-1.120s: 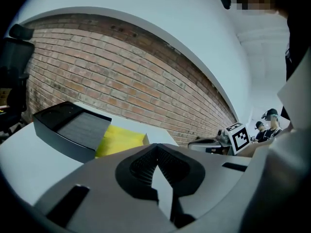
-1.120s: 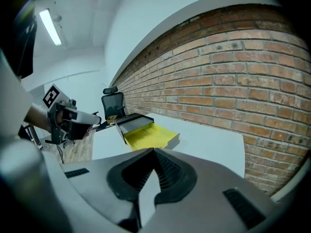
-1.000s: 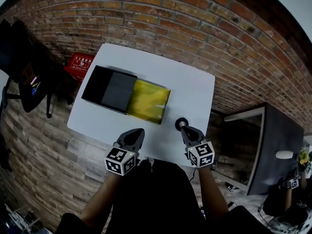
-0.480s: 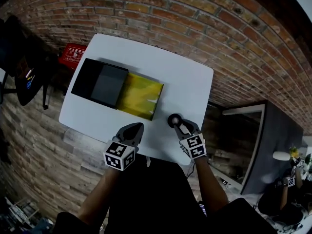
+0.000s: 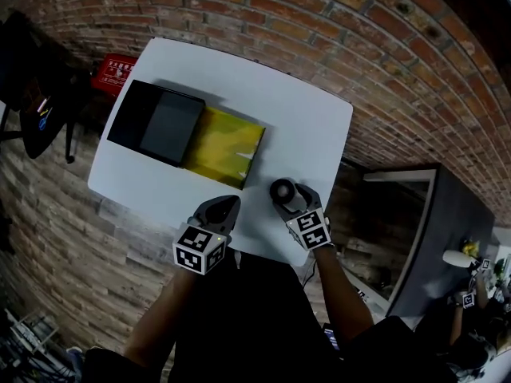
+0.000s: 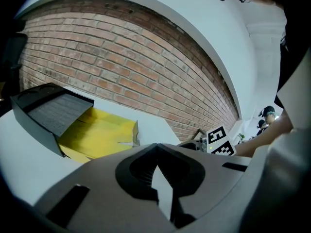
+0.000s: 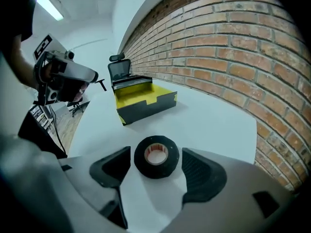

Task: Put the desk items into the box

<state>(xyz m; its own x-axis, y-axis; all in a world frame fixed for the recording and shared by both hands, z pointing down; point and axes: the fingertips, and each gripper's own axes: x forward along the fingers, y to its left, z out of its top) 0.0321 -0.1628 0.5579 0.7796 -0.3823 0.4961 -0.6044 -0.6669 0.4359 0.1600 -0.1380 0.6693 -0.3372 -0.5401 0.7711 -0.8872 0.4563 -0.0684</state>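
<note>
Right gripper (image 5: 289, 198) has closed in on the tape roll (image 5: 282, 191) since half a second ago: it sat just behind the roll then, and its jaws now flank it. Left gripper (image 5: 226, 206) is almost unchanged, over the near edge of the white table (image 5: 311, 134). The box (image 5: 223, 144), yellow inside with a black lid slid halfway off, lies at 10 o'clock from the roll, well apart.

Left gripper view: jaws pressed together at the tips, nothing between them. The box is at 10 o'clock, and the other gripper's marker cube (image 6: 221, 141) at 2 o'clock.

Right gripper view: jaws spread, with the black roll lying flat on the table between them, nearer the left jaw. I cannot tell whether it touches. The box is at 12 o'clock, beyond the roll.
</note>
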